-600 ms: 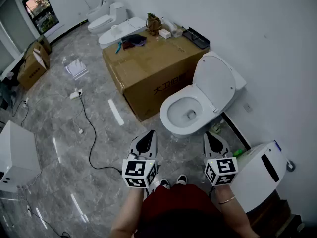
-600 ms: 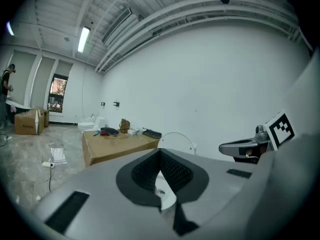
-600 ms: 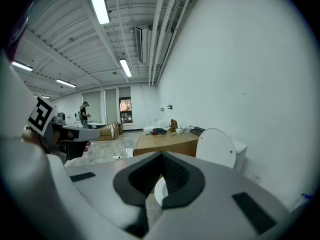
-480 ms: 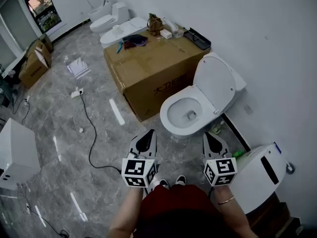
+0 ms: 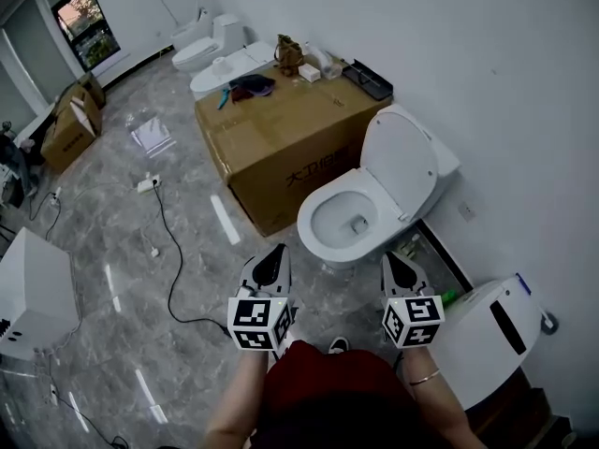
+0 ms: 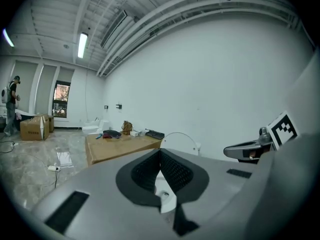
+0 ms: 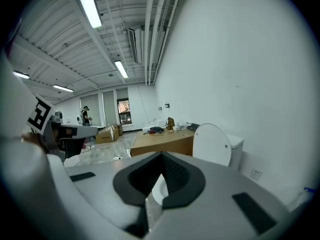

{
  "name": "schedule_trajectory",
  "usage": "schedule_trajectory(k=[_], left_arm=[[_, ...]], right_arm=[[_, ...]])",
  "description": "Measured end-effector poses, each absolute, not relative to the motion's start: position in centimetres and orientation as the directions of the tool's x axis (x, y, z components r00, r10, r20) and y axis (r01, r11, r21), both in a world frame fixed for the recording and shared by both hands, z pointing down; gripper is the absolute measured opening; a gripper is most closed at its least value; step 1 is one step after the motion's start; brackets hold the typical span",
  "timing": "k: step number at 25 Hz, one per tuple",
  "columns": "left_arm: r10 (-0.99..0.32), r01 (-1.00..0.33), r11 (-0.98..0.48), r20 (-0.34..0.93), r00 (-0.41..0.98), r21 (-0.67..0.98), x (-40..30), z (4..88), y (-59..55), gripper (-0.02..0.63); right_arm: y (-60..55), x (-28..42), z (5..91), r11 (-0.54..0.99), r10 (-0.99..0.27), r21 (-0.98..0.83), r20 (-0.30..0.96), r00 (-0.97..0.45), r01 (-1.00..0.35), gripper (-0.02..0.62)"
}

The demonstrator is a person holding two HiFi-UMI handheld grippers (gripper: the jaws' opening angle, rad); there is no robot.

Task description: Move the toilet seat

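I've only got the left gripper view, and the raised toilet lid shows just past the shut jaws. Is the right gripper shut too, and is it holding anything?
Observer: It is shut. In the right gripper view, the right gripper has its jaws together with nothing between them.
Operator: How close are both grippers to the toilet?
Observer: The head view shows the left gripper and the right one both short of the toilet. They touch nothing, and a stretch of floor lies between them and the bowl.
Operator: Anything close on my right side?
Observer: Yes. A white unit with a dark strip stands on the floor just beside the right gripper.
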State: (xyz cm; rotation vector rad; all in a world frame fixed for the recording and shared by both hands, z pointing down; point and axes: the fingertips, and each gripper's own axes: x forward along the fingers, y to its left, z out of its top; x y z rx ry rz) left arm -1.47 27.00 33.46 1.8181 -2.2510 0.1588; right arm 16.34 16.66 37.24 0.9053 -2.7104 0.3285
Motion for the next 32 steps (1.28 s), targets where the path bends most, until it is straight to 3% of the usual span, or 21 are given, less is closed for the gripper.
schedule_trajectory(k=[15,32], left_arm=[[-0.926,-0.97,0.241,0.303,-0.224,0.019,-2.1,34.8,23.1,0.028],[-0.918,-0.988,0.141,0.381,-0.11,0.054,-13.0,39.4,9.4,0.028]], right_arm=[[12.8,16.5,39.4,0.751,-0.548,-0.192,0.354,-0.758,-0.632,0.017],[1.2,7.6,43.4,0.667,-0.591,-0.172,0.47,-0.655,-0.725,0.017]])
